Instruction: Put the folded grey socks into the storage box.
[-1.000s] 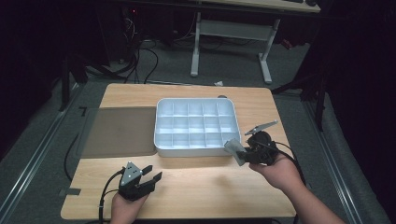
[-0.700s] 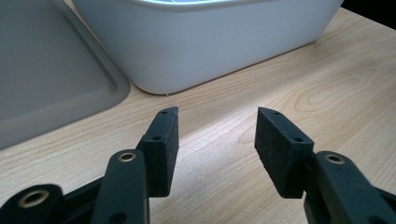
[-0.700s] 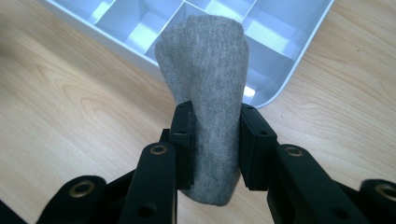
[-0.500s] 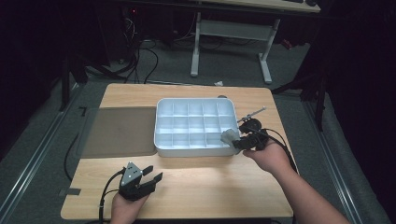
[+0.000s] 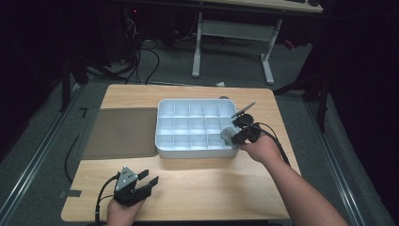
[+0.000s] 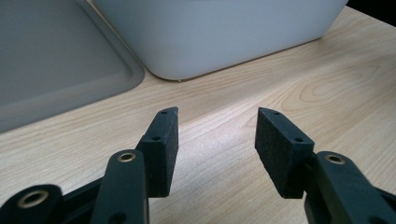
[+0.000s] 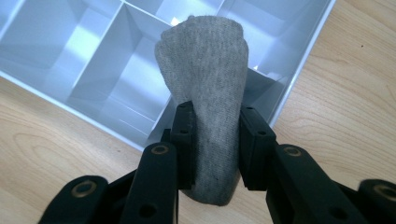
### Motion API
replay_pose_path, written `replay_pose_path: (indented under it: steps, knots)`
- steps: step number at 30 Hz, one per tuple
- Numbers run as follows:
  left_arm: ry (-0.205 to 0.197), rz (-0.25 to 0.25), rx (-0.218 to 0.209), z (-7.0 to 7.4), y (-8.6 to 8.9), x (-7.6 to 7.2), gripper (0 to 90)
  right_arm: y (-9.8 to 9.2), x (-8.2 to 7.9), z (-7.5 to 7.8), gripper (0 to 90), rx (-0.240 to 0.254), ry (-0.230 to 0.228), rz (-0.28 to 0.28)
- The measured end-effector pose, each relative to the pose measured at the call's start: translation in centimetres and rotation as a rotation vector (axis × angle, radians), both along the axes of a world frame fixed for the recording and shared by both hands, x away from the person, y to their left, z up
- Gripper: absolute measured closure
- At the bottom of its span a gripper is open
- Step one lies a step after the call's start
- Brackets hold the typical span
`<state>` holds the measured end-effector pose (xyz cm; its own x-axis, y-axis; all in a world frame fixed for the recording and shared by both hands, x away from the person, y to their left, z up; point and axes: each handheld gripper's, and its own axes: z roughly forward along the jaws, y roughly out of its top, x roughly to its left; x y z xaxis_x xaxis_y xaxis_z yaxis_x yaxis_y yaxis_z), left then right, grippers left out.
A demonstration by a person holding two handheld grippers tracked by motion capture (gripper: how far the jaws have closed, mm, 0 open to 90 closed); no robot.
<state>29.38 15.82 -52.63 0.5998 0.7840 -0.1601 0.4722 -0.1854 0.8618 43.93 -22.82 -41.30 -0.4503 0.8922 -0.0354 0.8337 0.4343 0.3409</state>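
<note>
While clamped in right claw (image 7: 212, 140), grey knit roll (image 7: 210, 93), weave plain close-up

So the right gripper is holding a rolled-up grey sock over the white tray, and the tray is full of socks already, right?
Not quite. The right gripper does hold the grey sock over the white tray, but the high view shows the tray's compartments are empty.

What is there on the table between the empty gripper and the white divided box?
Nothing but bare wood: in the left gripper view, the open left gripper faces plain tabletop up to the white box. The grey lid lies off to the side.
</note>
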Motion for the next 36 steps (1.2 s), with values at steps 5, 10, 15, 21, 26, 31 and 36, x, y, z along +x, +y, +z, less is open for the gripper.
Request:
replay_pose_path:
  steps: [5, 10, 15, 21, 26, 31, 36]
  knots:
    - [-0.001, 0.007, -0.001, 0.0, 0.2, -0.2, 49.9, 0.2, 0.4, -0.6, 72.0, -0.027, 0.011, -0.002]
    - [-0.001, 0.013, -0.004, 0.0, 0.3, -0.1, 49.8, 0.7, 1.0, -1.7, 72.2, -0.062, 0.042, 0.004]
    - [0.003, 0.005, 0.002, 0.0, 0.2, 0.0, 49.8, 0.9, 1.3, -2.4, 72.5, -0.084, 0.066, 0.014]
    - [0.009, 0.004, 0.003, -0.1, 0.2, 0.1, 49.8, 1.1, 1.7, -3.2, 72.7, -0.1, 0.09, 0.019]
    - [0.012, 0.007, 0.002, -0.2, 0.3, 0.2, 49.8, 1.3, 2.0, -4.0, 72.7, -0.118, 0.108, 0.036]
    - [0.017, 0.004, 0.005, -0.2, 0.3, 0.2, 49.8, 1.4, 2.0, -4.3, 72.4, -0.122, 0.105, 0.051]
    - [0.019, 0.002, 0.003, -0.3, 0.2, 0.2, 49.8, 1.3, 2.0, -4.2, 71.9, -0.117, 0.104, 0.051]
